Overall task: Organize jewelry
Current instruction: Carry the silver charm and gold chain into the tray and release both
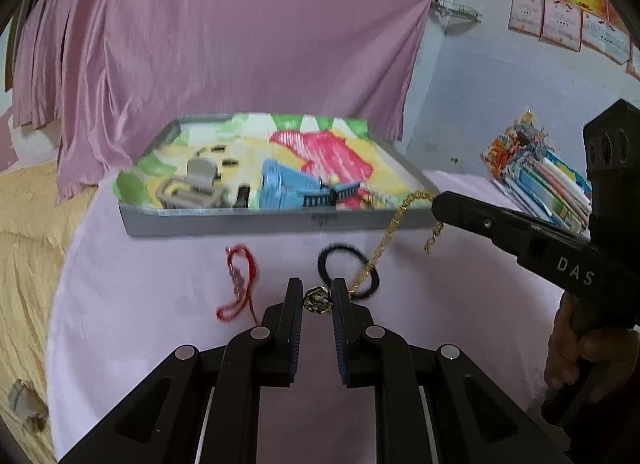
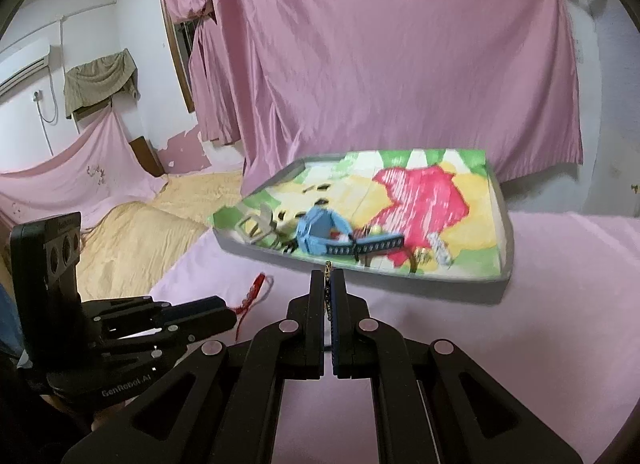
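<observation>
Gold necklace (image 1: 384,240) is hanging taut in the air between both tools, above the pink counter (image 1: 160,304): twisted chain, crumpled gold pendant (image 1: 317,301). Left hand-held gripper (image 1: 317,298) is pinching the pendant; right hand-held gripper (image 2: 328,284) is clamping the chain, loose end dangling. Red bracelet (image 1: 238,284) and black hair tie (image 1: 348,270) are lying below, near the tray (image 1: 248,220).

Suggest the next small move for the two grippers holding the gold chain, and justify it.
Probably carry the gold chain over the tray wall: left gripper clamps its pendant, right gripper pinches the other end, and it hangs above the black hair tie.
</observation>
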The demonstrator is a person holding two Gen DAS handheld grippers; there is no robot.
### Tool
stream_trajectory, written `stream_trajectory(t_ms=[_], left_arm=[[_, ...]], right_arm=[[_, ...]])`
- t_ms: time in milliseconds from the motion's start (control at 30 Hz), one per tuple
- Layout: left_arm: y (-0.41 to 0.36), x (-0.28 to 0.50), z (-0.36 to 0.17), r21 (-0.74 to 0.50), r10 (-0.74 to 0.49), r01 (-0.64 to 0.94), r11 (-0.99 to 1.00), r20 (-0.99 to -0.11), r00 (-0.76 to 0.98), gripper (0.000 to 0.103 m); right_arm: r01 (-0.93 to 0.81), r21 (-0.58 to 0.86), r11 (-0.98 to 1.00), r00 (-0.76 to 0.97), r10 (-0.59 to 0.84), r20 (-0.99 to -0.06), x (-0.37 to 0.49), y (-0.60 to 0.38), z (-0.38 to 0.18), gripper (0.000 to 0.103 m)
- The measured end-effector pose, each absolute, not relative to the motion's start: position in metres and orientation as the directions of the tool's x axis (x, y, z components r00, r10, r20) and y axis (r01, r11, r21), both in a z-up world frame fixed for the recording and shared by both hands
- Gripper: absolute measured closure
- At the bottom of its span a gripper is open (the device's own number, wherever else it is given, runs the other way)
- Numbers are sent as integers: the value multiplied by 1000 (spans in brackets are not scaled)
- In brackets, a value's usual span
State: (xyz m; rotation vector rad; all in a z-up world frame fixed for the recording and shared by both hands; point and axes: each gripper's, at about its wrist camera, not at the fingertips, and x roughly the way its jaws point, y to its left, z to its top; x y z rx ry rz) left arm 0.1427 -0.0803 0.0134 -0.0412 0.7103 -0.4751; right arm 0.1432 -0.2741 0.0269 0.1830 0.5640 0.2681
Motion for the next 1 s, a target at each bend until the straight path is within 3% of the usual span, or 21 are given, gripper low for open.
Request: stream_trajectory(t_ms=[367, 1000], left_arm=[[-78, 189, 36, -207, -366, 301, 931, -555, 747, 89], [-93, 252, 3, -173, -288, 232, 957, -642, 710, 89]], right_arm=[[-165, 192, 967, 888, 230, -397, 164, -295, 64, 100], [-144, 222, 964, 911, 217, -351, 201, -309, 65, 100]])
